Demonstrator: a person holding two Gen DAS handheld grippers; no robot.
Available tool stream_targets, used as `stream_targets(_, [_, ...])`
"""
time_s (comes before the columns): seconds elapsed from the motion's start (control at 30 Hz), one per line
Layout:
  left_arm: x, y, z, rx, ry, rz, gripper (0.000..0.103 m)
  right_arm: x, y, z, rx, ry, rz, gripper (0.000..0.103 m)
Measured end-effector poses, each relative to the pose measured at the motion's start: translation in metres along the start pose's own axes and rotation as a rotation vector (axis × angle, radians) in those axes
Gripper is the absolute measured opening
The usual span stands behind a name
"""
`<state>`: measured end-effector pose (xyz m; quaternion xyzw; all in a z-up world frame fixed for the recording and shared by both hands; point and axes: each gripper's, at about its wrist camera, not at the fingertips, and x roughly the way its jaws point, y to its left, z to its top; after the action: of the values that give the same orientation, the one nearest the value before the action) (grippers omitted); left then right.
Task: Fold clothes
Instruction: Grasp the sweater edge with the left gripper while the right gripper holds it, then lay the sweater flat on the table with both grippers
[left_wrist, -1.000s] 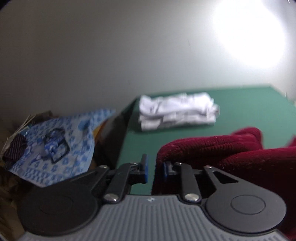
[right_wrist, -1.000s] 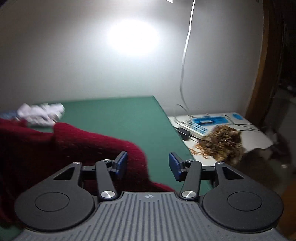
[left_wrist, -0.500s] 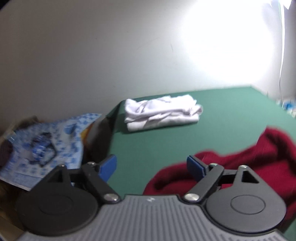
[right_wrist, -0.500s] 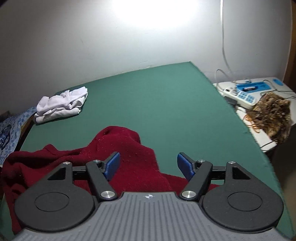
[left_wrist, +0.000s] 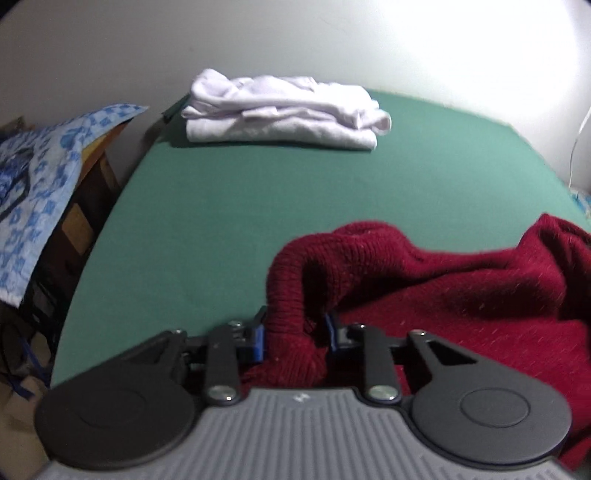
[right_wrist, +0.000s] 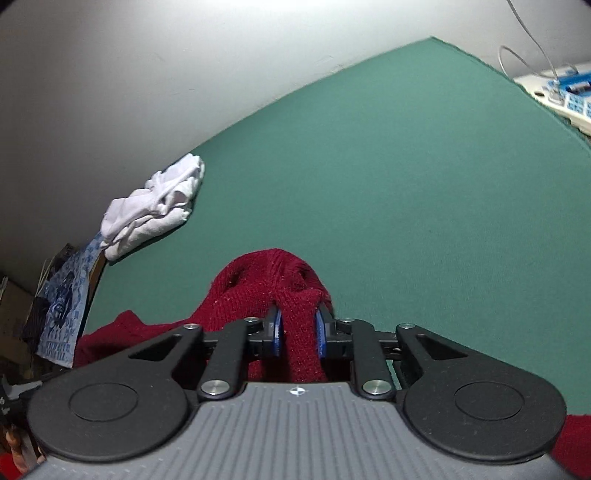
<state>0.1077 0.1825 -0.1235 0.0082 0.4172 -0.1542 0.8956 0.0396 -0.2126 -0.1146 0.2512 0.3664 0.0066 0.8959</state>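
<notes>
Closing left gripper (left_wrist: 295, 338) and right gripper (right_wrist: 298, 334) jaws on bunched folds of red sweater (left_wrist: 461, 291), heaped unfolded at green table (left_wrist: 221, 206) near edge; white garment (left_wrist: 284, 109) folded already at far corner

Left wrist camera sits low and close, peering forward and down across the flat green felt-covered table (left_wrist: 229, 206). Right wrist camera looks down likewise, tilted. Both share the crumpled dark red knitted sweater (left_wrist: 461, 295) (right_wrist: 266, 284) and the far folded white cloth pile (left_wrist: 284, 110) (right_wrist: 155, 206).
</notes>
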Motion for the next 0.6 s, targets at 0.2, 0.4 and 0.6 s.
stream_targets(0.2, [-0.056, -0.007, 0.068, 0.008, -0.209, -0.033, 0.016, -0.07, 0.03, 0.05, -0.195, -0.245, 0.014, 0.016])
stream_targets(0.4, [-0.039, -0.051, 0.167, 0.141, -0.342, -0.033, 0.034, -0.075, 0.033, 0.13, -0.315, -0.512, -0.207, 0.019])
stream_targets(0.6, [0.023, -0.061, 0.153, 0.178, -0.189, 0.028, 0.046, -0.046, -0.006, 0.125, -0.248, -0.412, -0.496, 0.065])
